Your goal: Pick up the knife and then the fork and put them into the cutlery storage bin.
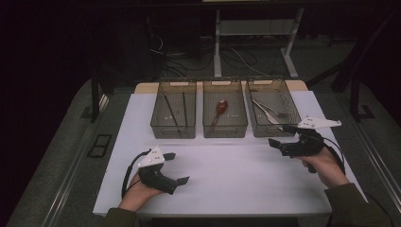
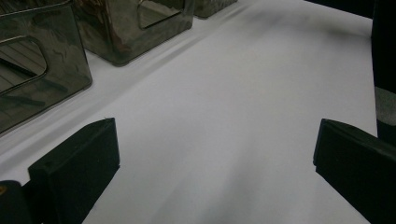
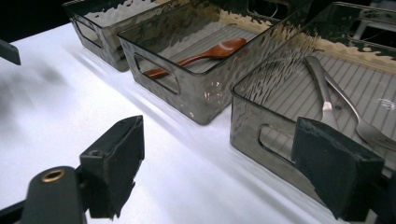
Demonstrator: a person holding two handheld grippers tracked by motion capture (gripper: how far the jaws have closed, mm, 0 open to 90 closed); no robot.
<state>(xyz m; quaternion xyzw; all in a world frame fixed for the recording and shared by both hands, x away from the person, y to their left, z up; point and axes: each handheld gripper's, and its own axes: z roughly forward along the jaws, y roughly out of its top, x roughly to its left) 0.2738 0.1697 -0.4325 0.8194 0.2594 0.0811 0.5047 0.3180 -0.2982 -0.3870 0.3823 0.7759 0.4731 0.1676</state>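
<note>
Three smoked clear bins stand in a row at the far side of the white table. The left bin holds dark chopsticks. A reddish wooden spoon lies in the middle bin. The right bin holds a metal fork and another metal utensil. My left gripper rests open at the near left, with nothing between its jaws. My right gripper is open and empty just in front of the right bin's near wall.
The table's front edge runs just before the person's sleeves. Beyond the bins the floor is dark, with white desk legs and loose cables. Bare white tabletop lies between the two grippers.
</note>
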